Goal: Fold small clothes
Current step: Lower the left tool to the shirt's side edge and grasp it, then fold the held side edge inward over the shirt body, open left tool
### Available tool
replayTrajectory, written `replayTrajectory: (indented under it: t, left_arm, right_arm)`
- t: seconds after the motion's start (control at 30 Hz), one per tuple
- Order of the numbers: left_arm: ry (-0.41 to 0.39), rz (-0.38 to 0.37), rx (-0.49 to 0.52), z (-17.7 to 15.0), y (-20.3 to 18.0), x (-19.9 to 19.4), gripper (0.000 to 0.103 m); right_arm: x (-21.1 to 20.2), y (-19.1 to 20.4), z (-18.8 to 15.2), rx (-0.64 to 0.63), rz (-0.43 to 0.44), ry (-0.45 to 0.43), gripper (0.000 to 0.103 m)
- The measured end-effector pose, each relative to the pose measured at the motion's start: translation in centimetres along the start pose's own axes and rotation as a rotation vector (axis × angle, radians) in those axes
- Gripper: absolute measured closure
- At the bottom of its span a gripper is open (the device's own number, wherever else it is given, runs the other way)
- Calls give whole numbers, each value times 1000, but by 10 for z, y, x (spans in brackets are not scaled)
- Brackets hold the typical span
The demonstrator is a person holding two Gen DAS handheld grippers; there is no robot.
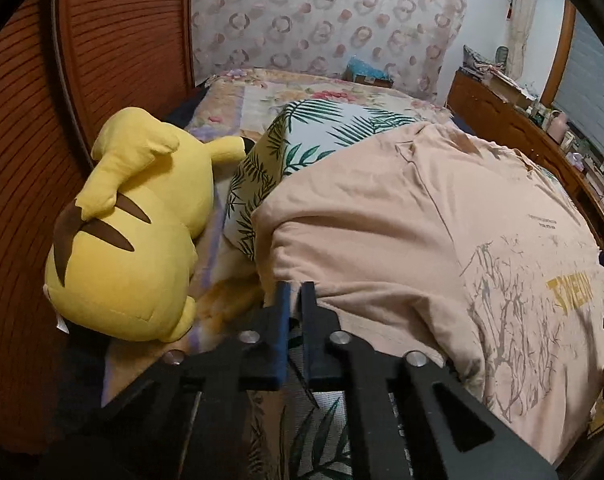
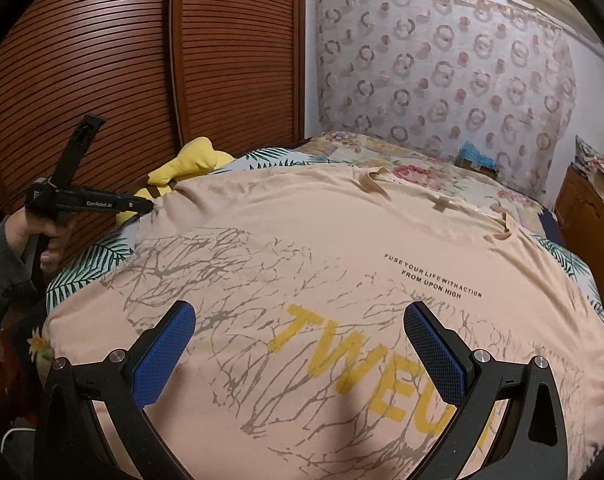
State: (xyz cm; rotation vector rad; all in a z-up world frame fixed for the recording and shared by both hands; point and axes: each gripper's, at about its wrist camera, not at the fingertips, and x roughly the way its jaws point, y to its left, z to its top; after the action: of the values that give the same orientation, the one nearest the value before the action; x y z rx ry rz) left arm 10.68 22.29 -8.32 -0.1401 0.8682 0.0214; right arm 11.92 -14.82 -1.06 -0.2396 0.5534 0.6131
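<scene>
Fold looks barely started. Peach T-shirt [image 2: 322, 240] is spread print-up across the bed [image 2: 442, 176], draped over a leaf-print pillow [image 1: 302, 136], so it domes rather than lying flat. No crease or doubled layer visible yet; every fold is left, I'd say.

Shirt: thin soft jersey, matte, light wrinkles near the collar, grey branch print plus yellow block letters and small black text. Bedspread under it is floral and quilted-looking.

Yellow plush toy [image 1: 129, 232] lies just beside the shirt's left edge, rounded, short-pile, brown stripes.

Left gripper [image 1: 295, 292]: fingers nearly together at the shirt's left edge, apparently pinching the fabric; the right view shows its tip right at the edge too.

Right gripper [image 2: 299, 320]: spread wide, blue textured pads [image 2: 165, 352], holding nothing, hovering over the lettering.
</scene>
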Motion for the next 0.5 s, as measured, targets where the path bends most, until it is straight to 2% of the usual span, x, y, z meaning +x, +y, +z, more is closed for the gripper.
replayTrajectory:
  t: [0.27, 0.5]
  left_arm:
    - [-95, 8, 40, 15, -20, -27, 99]
    - [-162, -52, 109, 37, -64, -42, 100]
  right_arm:
    - [-7, -3, -5, 25, -10, -16, 0]
    - [-14, -9, -13, 49, -30, -28, 0]
